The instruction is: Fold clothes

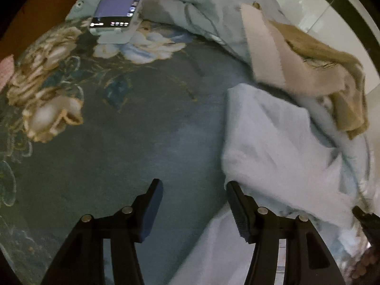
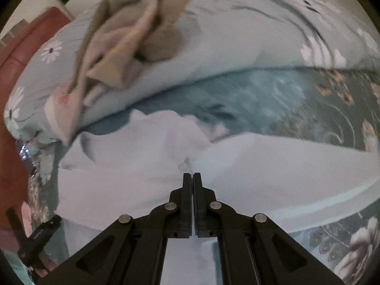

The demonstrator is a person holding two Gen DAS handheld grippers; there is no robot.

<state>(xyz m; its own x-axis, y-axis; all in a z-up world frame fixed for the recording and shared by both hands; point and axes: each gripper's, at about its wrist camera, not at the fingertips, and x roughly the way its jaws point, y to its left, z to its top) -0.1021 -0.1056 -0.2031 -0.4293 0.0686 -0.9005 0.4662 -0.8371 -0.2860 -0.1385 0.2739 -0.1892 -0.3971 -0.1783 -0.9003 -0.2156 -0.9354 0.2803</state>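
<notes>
pale blue garment (image 2: pixel 147 185): spread on floral bedsheet (image 1: pixel 99 142)
left gripper (image 1: pixel 193 204): released, nothing held
right gripper (image 2: pixel 192 190): clenched; whether cloth is pinched cannot be told

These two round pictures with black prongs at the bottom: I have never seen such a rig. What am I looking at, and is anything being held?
Each picture comes from a fisheye camera mounted on a hand-held pair of tongs, one per hand, looking forward along its two fingers.

The left view shows the left tongs open, empty, over a dark floral bedspread. A pale blue garment lies beside them, a phone stands propped further back, and a tan and pink cloth lies on a light flowered quilt.

The right view shows the right tongs closed over the same pale garment; blur hides whether fabric is pinched. The tan cloth lies beyond.
</notes>
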